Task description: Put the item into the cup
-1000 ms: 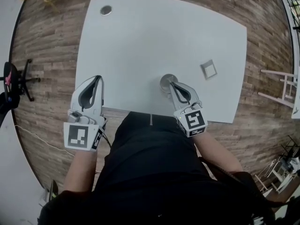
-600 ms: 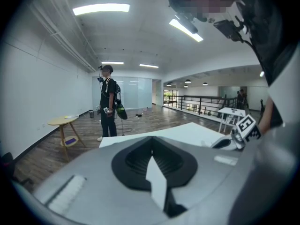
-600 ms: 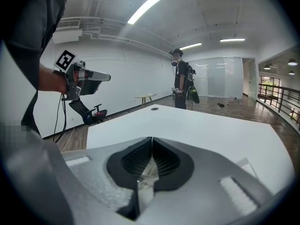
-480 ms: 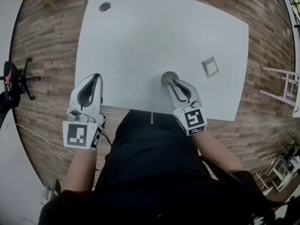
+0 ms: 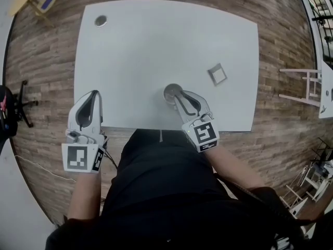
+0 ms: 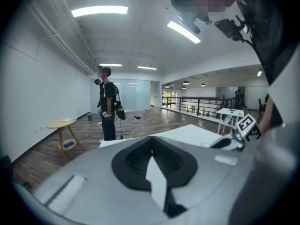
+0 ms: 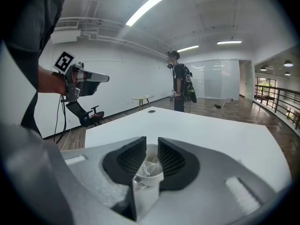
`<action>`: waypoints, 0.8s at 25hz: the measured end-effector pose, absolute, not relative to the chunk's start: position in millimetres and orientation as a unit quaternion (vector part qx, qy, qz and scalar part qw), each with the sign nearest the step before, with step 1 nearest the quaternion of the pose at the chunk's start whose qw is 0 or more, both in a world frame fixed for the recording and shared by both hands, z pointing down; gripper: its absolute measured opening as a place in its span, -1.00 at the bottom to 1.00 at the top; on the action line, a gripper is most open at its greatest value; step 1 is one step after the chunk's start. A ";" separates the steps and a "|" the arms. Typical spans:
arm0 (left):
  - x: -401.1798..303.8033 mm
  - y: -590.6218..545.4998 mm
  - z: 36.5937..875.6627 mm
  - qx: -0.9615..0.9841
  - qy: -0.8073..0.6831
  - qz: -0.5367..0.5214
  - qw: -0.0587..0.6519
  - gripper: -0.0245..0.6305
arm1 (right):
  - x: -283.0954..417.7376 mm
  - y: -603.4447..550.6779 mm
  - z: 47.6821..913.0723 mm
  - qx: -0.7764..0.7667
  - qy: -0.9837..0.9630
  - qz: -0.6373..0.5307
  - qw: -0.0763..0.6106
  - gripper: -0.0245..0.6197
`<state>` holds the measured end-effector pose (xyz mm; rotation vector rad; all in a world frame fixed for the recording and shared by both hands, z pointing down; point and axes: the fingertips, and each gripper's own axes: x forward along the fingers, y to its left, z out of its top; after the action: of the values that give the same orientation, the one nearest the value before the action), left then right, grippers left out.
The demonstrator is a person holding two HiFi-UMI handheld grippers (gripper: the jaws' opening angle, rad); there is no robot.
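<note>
At the table's (image 5: 130, 61) near edge the right claw (image 7: 151, 146) has just been opening, and its jaws stand apart on either side of the white cup (image 7: 148, 178), which has a crumpled white item (image 7: 149, 167) inside. The left claw (image 6: 151, 142) hangs off the near-left corner, jaws together. Farther out lie 1 small square piece (image 5: 217, 74) at right and a round hole (image 5: 100, 20) far left, both well apart from the claws

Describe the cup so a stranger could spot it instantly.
Find the big white table. Near the middle of its near edge, by the person, stands a small round cup. It alone rises off the top: the square piece to its right and the far-corner circle both lie flat.
</note>
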<state>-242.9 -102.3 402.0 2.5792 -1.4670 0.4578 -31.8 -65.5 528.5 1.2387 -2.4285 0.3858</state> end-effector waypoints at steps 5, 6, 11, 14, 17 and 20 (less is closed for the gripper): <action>-237.1 -112.1 399.3 0.861 -0.480 0.152 0.066 -0.93 | -22.4 -73.4 523.1 0.461 -0.857 0.137 0.183 -0.67; -236.0 -113.1 398.5 0.863 -0.478 0.151 0.064 -0.93 | -20.8 -74.3 521.6 0.465 -0.856 0.135 0.181 -0.67; -231.6 -115.6 392.3 0.869 -0.469 0.145 0.057 -0.93 | -11.5 -76.9 514.8 0.488 -0.844 0.146 0.166 -0.67; -228.2 -118.2 389.1 0.872 -0.466 0.142 0.054 -0.93 | -4.8 -78.6 510.5 0.498 -0.840 0.145 0.160 -0.67; -224.7 -120.9 387.6 0.874 -0.463 0.138 0.051 -0.93 | 1.8 -78.5 508.7 0.507 -0.835 0.141 0.160 -0.67; -220.2 -124.5 388.4 0.876 -0.458 0.140 0.049 -0.93 | 6.1 -80.8 502.1 0.514 -0.832 0.140 0.153 -0.67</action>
<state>-220.2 -124.5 388.4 2.6699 -1.3962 0.4256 6.1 -80.8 502.1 1.4751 -2.3861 0.4001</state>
